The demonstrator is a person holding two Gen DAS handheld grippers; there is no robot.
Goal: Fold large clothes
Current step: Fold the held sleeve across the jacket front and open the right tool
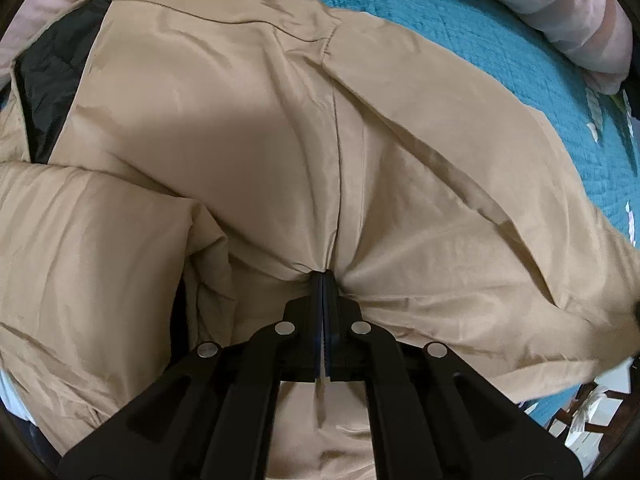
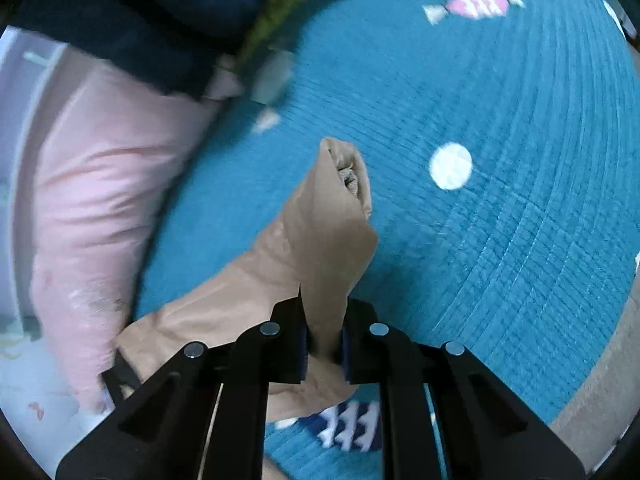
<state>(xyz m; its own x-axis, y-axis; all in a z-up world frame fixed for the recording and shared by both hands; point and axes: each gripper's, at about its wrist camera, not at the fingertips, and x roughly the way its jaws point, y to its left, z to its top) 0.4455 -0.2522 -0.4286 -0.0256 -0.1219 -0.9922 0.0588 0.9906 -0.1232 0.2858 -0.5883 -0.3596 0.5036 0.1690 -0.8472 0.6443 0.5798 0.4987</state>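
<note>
A large tan jacket (image 1: 248, 128) with a black lining (image 1: 52, 80) lies spread over a teal quilt (image 1: 500, 32). My left gripper (image 1: 324, 280) points down at it and is shut on a pinch of tan fabric at a seam, with creases running out from the pinch. In the right wrist view my right gripper (image 2: 324, 312) is shut on the jacket's sleeve (image 2: 320, 240). The sleeve's cuff (image 2: 348, 176) sticks up past the fingertips above the teal quilt (image 2: 500, 220). The rest of the sleeve trails off to the lower left.
A pink bundle of bedding (image 2: 92, 200) lies left of the sleeve, and the same pink bedding (image 1: 560, 20) edges the quilt at upper right. Dark clothing (image 2: 120, 20) sits at the top left. The quilt carries candy-print patches (image 2: 476, 4) and a white dot (image 2: 450, 166).
</note>
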